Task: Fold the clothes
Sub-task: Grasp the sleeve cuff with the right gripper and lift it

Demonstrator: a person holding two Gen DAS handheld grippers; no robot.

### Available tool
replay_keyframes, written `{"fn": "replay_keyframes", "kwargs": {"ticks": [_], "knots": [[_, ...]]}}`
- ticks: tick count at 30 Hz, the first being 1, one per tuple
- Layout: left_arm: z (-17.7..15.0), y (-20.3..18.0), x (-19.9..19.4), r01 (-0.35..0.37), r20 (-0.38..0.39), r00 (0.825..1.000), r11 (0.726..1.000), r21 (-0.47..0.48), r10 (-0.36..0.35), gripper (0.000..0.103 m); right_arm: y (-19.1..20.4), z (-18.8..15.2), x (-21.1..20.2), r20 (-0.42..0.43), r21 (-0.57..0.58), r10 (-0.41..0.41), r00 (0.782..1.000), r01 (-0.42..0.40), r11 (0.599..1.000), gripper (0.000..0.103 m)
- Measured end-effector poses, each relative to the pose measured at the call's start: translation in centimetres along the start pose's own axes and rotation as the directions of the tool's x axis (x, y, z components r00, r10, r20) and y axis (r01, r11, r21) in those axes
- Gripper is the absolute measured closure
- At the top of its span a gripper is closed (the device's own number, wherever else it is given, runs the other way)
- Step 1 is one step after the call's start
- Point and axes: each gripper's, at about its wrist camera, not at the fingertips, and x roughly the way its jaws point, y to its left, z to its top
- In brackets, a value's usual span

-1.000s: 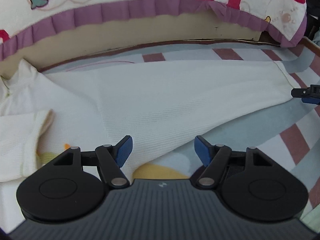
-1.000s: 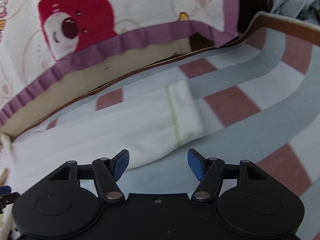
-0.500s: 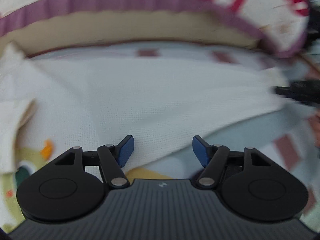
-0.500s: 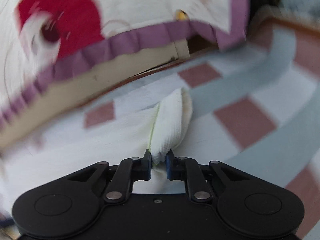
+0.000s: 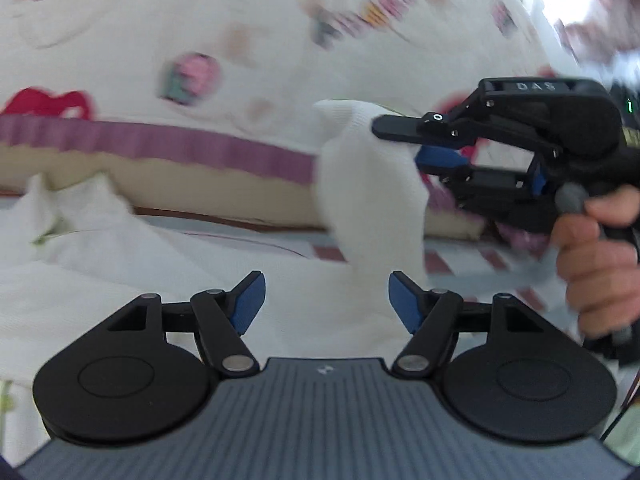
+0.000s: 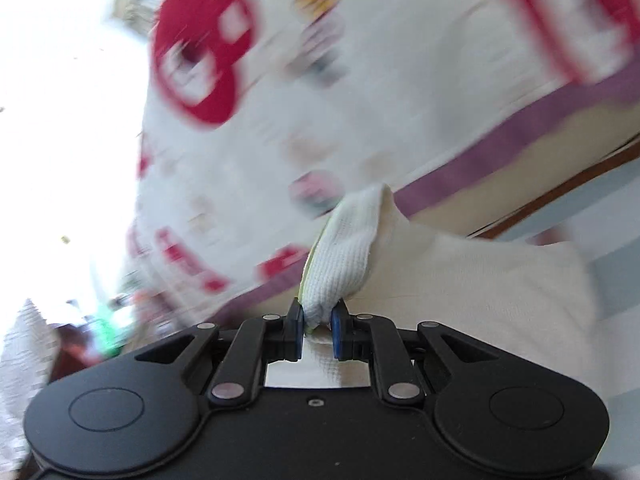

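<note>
The blue-padded fingers [image 6: 339,332] of the right gripper [image 6: 318,330] are pressed together on the ribbed cuff of a white waffle-knit garment [image 6: 472,288], pinching a thick fold of it with a thin yellow-green seam along one edge. In the left wrist view that same right gripper [image 5: 416,148] comes in from the right with a bare hand [image 5: 596,256] on its handle, and the pinched end of the garment [image 5: 368,200] stands raised as a soft peak while the rest of the cloth lies spread across the surface toward the left. The left gripper [image 5: 326,300] sits low over that spread cloth with its fingers [image 5: 250,300] wide apart and nothing between them. Beneath the garment is a sheet striped in pale blue-grey and brick red [image 5: 500,268]. Behind it rises a white quilt printed with red cartoon figures and edged with a pleated purple band [image 5: 160,144], much blurred in both views.
</note>
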Motion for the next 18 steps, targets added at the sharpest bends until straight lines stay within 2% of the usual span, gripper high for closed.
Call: {"fn": "replay_keyframes", "kwargs": {"ticks": [2,4,6,9,11,12,13,14,16,17,18], "knots": [[0.7,2.5,-2.0,-0.008,0.031,0.999,0.998,-0.059,0.01,0.034,2.0,-1.5,3.5,-0.053,0.037,0.07,0.996,-0.068,0.997,0.087],[1.1,4.5,-3.6,-0.087,0.039,0.995,0.994,-0.063,0.089,0.034,3.9,-3.0,6.8,-0.099,0.046,0.109,0.989,-0.104,0.993,0.087],[1.0,6.4,-4.5,-0.176,0.021,0.984,0.982,-0.069,0.178,0.034,5.8,-4.4,10.3,-0.145,0.044,0.13,0.981,-0.125,0.991,0.087],[0.6,9.8,-5.9,-0.247,-0.015,0.969,0.96,-0.134,0.247,0.034,7.9,-6.3,14.9,-0.196,0.025,0.129,0.972,-0.126,0.992,0.086],[0.2,11.6,-6.8,-0.279,-0.035,0.96,0.95,-0.142,0.277,0.034,8.4,-7.4,17.1,-0.237,0.043,0.121,0.964,-0.114,0.993,0.078],[-0.1,12.3,-7.1,-0.307,-0.047,0.952,0.943,-0.129,0.303,0.034,8.1,-7.9,17.3,-0.241,0.078,0.116,0.964,-0.1,0.992,0.068],[-0.3,13.0,-7.3,-0.34,-0.065,0.94,0.934,-0.108,0.334,0.034,7.6,-8.2,16.8,-0.232,0.079,0.111,0.966,-0.095,0.992,0.063],[-0.5,13.7,-7.3,-0.367,-0.083,0.929,0.926,-0.088,0.36,0.034,7.2,-8.5,16.1,-0.218,0.06,0.107,0.97,-0.096,0.994,0.064],[-1.0,15.3,-7.1,-0.389,-0.123,0.917,0.918,-0.074,0.379,0.034,6.5,-9.0,13.8,-0.167,-0.148,-0.06,0.984,0.035,0.988,0.053],[-1.2,16.2,-6.9,-0.391,-0.146,0.915,0.916,-0.091,0.376,0.034,6.2,-9.3,12.5,-0.124,-0.262,-0.154,0.98,0.117,0.958,0.053],[-1.2,16.9,-6.6,-0.389,-0.168,0.915,0.913,-0.12,0.367,0.034,5.5,-9.8,11.3,-0.099,-0.34,-0.237,0.967,0.191,0.921,0.053]]}}
